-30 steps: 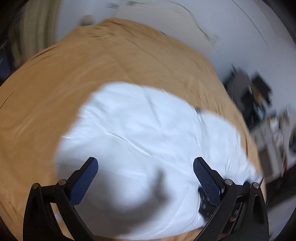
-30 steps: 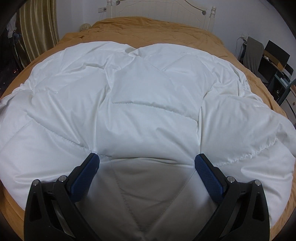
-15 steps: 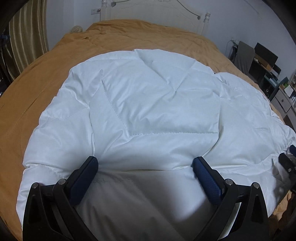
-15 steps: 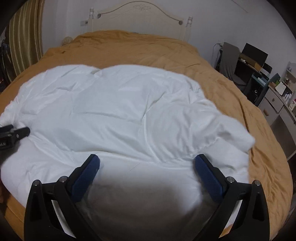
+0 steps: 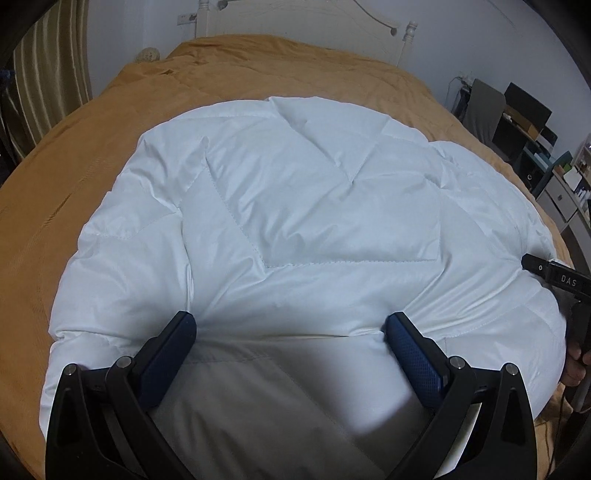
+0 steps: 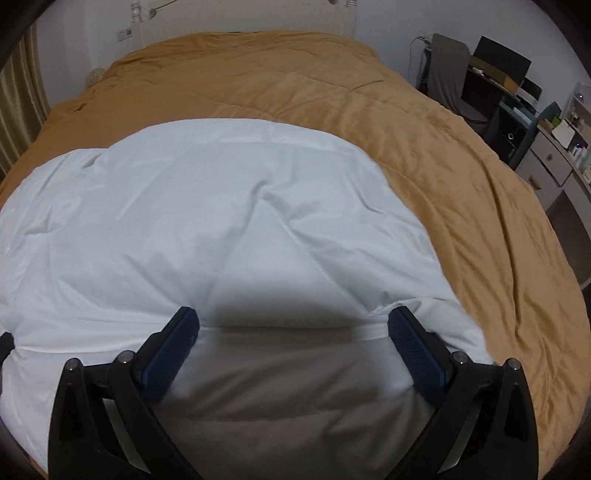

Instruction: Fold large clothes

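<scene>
Ochre bed (image 6: 461, 192) under white quilt (image 5: 314, 221) — both claws gape empty; left view alone shows stitching.

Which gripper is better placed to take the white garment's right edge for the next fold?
Probably the right gripper: open, it hovers over the white garment near its right edge, where bare bedspread begins. The left gripper, also open, sits nearer the left side.

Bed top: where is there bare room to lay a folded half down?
Free: the tan bedspread between the white quilted garment and the white headboard, and the strip along the bed's right side. A narrower strip runs left of the garment. Crowded: the near edge, where the open left gripper and right gripper sit over the hem.
</scene>
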Demonstrator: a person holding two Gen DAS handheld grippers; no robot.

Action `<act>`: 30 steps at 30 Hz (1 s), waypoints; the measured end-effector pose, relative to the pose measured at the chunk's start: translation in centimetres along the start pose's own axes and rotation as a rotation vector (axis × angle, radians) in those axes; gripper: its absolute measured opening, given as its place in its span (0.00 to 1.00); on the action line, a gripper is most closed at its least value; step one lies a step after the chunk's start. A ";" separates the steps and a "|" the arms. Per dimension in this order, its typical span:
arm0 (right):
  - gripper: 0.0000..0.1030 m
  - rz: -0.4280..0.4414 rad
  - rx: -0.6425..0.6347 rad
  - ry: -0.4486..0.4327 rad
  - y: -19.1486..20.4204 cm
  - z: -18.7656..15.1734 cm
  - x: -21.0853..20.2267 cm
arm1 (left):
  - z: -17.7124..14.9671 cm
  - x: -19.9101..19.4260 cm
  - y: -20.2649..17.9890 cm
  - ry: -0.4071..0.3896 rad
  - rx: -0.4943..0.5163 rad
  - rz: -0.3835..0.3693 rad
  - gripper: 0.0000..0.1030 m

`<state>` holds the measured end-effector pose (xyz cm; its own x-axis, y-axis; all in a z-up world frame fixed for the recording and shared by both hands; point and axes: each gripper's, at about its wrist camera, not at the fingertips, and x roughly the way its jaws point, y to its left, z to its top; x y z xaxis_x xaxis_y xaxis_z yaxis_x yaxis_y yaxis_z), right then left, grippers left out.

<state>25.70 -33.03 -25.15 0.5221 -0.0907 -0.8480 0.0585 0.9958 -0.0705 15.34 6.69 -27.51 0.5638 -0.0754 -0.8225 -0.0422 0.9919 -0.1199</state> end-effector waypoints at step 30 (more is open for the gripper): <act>0.96 0.067 0.213 -0.086 -2.8 8.1 -3.8 | 9.4 -3.5 3.0 -0.137 0.032 0.115 0.95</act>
<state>30.48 -35.56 -17.51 0.6007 -0.0342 -0.7988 0.1947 0.9753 0.1046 21.04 10.88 -19.76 0.6643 0.0511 -0.7457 -0.0881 0.9961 -0.0103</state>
